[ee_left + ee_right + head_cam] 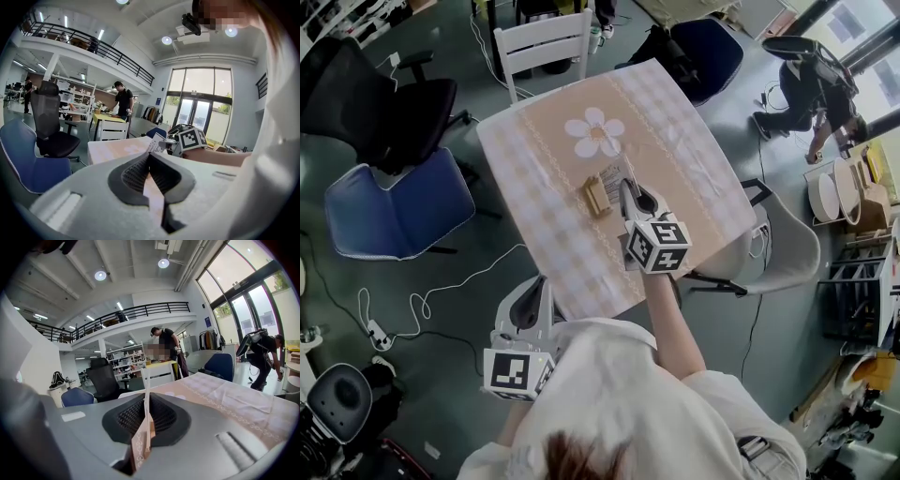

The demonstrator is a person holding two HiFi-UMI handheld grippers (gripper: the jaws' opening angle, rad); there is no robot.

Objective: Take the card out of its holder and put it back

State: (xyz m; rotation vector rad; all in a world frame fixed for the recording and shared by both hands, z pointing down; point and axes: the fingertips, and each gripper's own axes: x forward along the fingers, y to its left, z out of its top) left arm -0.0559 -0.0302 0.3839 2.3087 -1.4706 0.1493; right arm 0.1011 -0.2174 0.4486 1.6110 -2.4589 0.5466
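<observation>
Reaching forward over the table (675, 141) in the head view, the right arm is stretched out, and the right tongs (626, 186) meet the card (609, 174) just right of the holder (597, 195). The left tongs (536, 292) hang back off the near edge, close to the body.

Left gripper view: the left tongs are pressed together and empty, pointing toward the table.

Right gripper view: the right tongs pinch the card edge-on, upright between the pads.
</observation>
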